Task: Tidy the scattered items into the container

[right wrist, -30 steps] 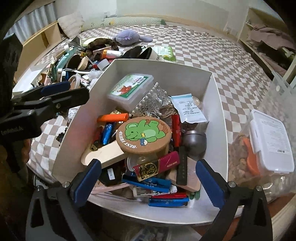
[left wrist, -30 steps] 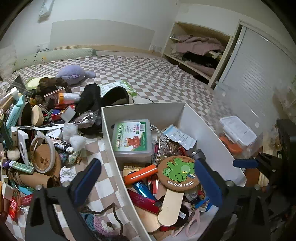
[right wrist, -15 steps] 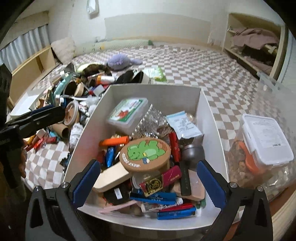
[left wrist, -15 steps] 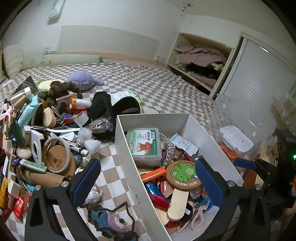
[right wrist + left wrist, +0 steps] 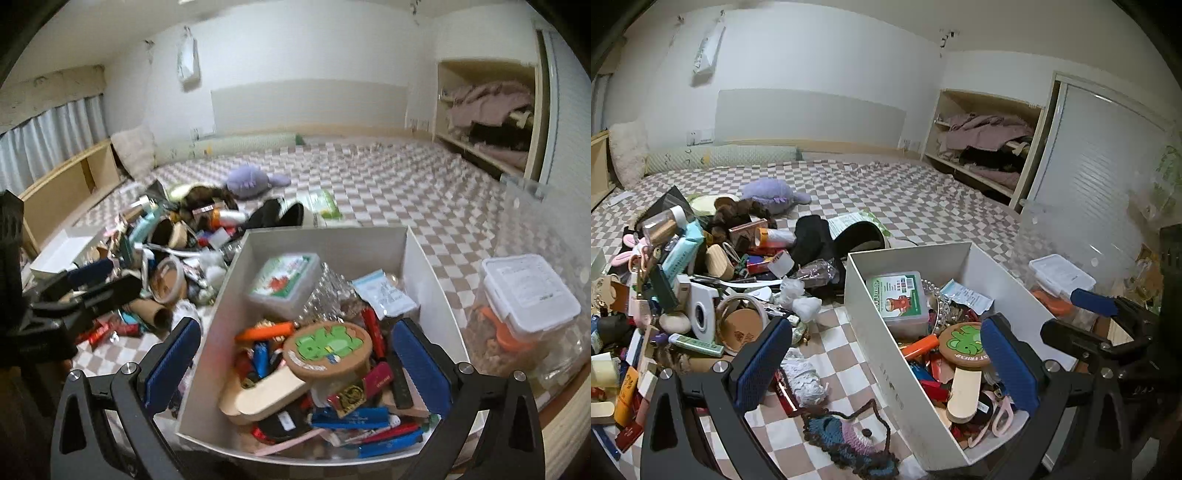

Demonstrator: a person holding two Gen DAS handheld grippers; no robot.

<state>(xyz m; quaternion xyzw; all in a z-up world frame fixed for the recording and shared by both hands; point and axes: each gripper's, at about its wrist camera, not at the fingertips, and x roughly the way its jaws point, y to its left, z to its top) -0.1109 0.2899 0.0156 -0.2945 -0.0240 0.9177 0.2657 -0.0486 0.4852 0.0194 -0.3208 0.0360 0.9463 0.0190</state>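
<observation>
A white box (image 5: 875, 350) (image 5: 421, 258) stands on the checkered bed, filled with small items: a round wooden mirror with a green frog (image 5: 966, 345) (image 5: 327, 347), an orange lighter (image 5: 919, 346) (image 5: 264, 329), a green-labelled plastic case (image 5: 899, 295) (image 5: 282, 273). A heap of scattered items (image 5: 694, 280) (image 5: 162, 254) lies left of the box. My left gripper (image 5: 886, 363) is open, straddling the box's left wall. My right gripper (image 5: 295, 363) is open above the box's near end. Both are empty. A crocheted pouch (image 5: 842, 439) lies near the left gripper.
A clear lidded container (image 5: 1060, 277) (image 5: 528, 291) sits right of the box. A purple plush (image 5: 772, 192) (image 5: 251, 181) lies farther back on the bed. A shelf with clothes (image 5: 986, 147) is at the back right. The other gripper shows in each view's edge.
Both grippers have pulled back and tilted up, so more of the room and bed shows. Both stay open and empty; the box's contents are unchanged.
</observation>
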